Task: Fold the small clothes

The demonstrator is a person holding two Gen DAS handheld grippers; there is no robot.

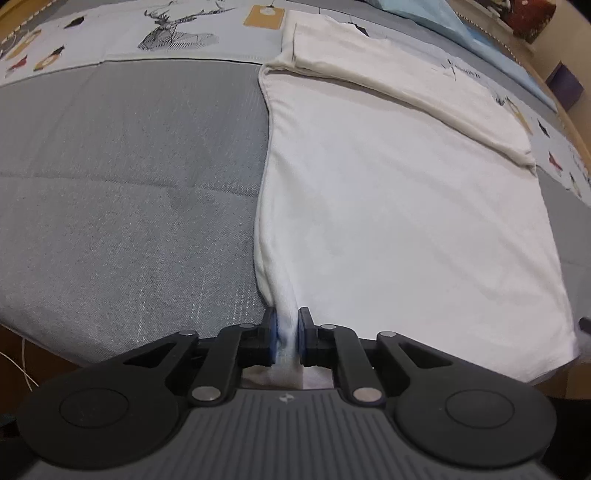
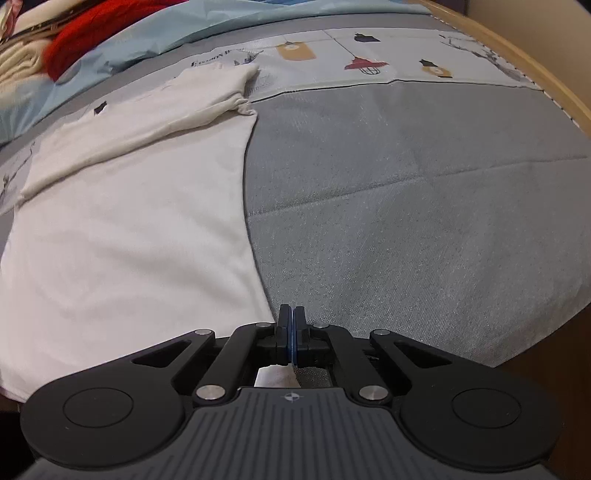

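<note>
A white garment lies spread flat on a grey bed cover, with its far part folded over as a cream band. My left gripper is shut on the garment's near left corner, with bunched white cloth between the blue pads. In the right wrist view the same garment fills the left side. My right gripper is shut at the garment's near right corner, with a bit of white cloth showing behind the pads.
The grey bed cover has a printed band with lamps and a deer along the far side. Light blue bedding and a red item lie beyond. A wooden bed frame runs along the right edge.
</note>
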